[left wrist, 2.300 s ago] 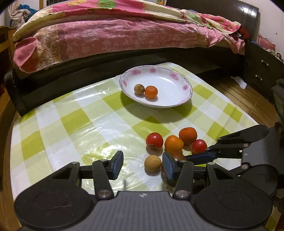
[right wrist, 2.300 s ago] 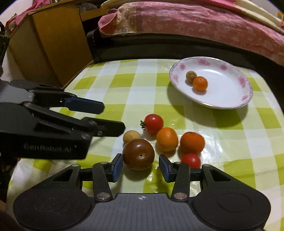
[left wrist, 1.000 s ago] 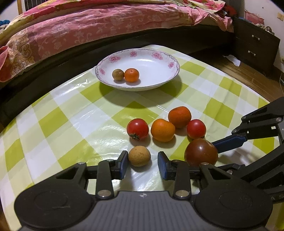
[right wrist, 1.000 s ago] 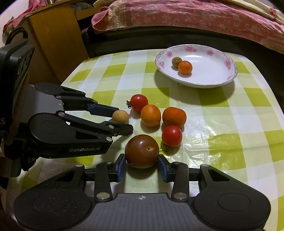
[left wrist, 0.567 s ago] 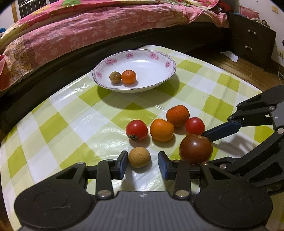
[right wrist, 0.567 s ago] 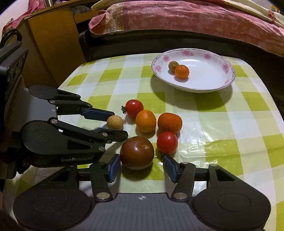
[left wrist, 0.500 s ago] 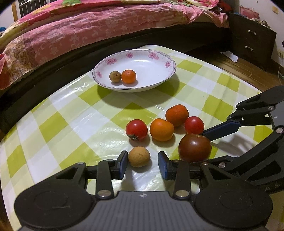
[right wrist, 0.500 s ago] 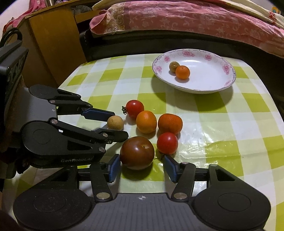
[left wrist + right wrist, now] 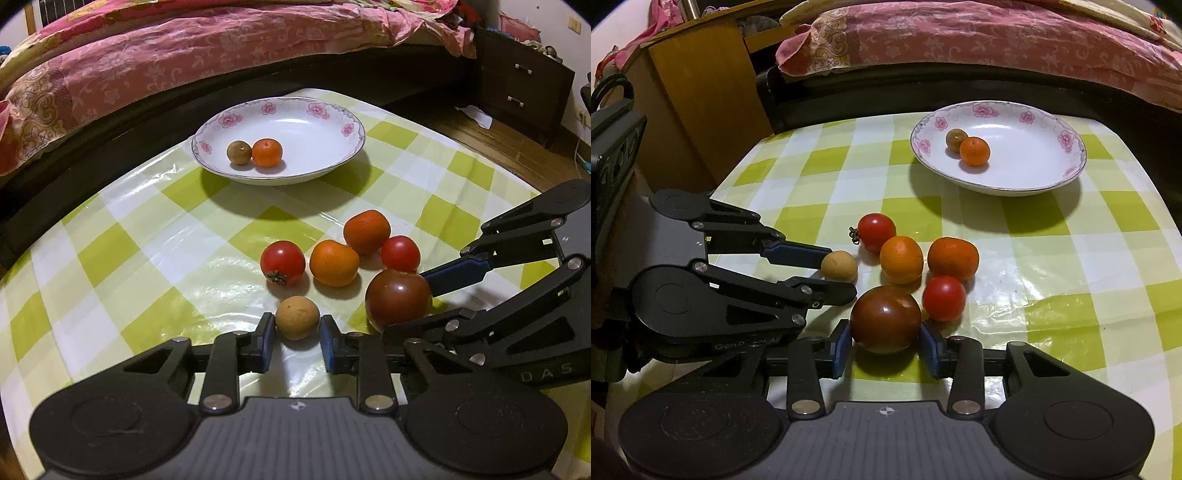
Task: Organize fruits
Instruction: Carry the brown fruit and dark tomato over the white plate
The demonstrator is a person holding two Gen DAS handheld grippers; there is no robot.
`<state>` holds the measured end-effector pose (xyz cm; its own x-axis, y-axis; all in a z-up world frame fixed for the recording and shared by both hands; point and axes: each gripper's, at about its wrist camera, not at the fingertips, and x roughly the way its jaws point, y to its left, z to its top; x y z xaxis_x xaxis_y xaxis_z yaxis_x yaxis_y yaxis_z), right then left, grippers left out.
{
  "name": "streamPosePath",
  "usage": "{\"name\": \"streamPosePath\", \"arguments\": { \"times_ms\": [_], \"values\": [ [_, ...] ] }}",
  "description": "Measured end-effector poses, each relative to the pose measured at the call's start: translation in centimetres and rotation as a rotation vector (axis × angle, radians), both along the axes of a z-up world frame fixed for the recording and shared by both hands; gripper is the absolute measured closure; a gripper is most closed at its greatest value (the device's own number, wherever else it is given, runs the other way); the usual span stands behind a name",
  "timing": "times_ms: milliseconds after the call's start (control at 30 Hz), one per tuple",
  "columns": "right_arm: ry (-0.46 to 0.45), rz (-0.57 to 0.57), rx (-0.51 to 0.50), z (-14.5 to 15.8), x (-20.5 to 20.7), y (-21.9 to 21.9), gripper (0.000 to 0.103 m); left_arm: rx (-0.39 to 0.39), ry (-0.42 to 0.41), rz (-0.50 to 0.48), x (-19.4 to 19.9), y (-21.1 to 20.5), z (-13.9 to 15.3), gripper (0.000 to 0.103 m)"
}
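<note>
A small tan round fruit [image 9: 297,318] lies on the checked tablecloth between the pads of my left gripper [image 9: 297,338], which stands close around it; it also shows in the right wrist view [image 9: 839,265]. My right gripper [image 9: 885,343] is shut on a large dark brown-red tomato [image 9: 885,319], also seen in the left wrist view [image 9: 398,299]. Two red tomatoes [image 9: 282,262] [image 9: 400,253] and two orange fruits [image 9: 334,262] [image 9: 366,231] sit clustered beyond. A white flowered plate [image 9: 325,162] holds a brownish fruit [image 9: 238,152] and a small orange [image 9: 267,152].
A bed with a pink quilt [image 9: 184,55] runs along the far table edge. A dark drawer cabinet [image 9: 524,85] stands at the right in the left wrist view. A wooden cabinet [image 9: 698,110] stands at the table's left in the right wrist view.
My left gripper's jaws have narrowed around the tan fruit. My right gripper opened briefly, then closed on the dark tomato again.
</note>
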<state>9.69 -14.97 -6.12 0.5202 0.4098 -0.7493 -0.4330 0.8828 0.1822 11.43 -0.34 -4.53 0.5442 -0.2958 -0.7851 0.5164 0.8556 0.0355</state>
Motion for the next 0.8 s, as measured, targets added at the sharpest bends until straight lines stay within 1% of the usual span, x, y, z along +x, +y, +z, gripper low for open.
{"name": "streamPosePath", "arguments": {
  "times_ms": [67, 167, 300, 567, 800],
  "values": [
    [0.008, -0.010, 0.005, 0.0, 0.0, 0.0, 0.068, -0.007, 0.009, -0.004, 0.0, 0.0, 0.0, 0.070],
    [0.007, -0.010, 0.000, 0.1, 0.0, 0.0, 0.068, 0.001, 0.004, -0.011, -0.1, -0.2, 0.0, 0.070],
    [0.010, -0.013, 0.001, 0.1, 0.0, -0.1, 0.068, -0.024, 0.011, -0.006, 0.0, -0.1, 0.4, 0.070],
    [-0.012, -0.014, 0.034, 1.3, -0.3, -0.2, 0.068, -0.063, -0.028, 0.014, 0.1, 0.2, 2.1, 0.070],
    [-0.071, -0.040, 0.035, 2.7, 0.1, -0.4, 0.068, -0.086, -0.068, 0.040, 1.5, -0.3, 3.4, 0.070]
  ]
}}
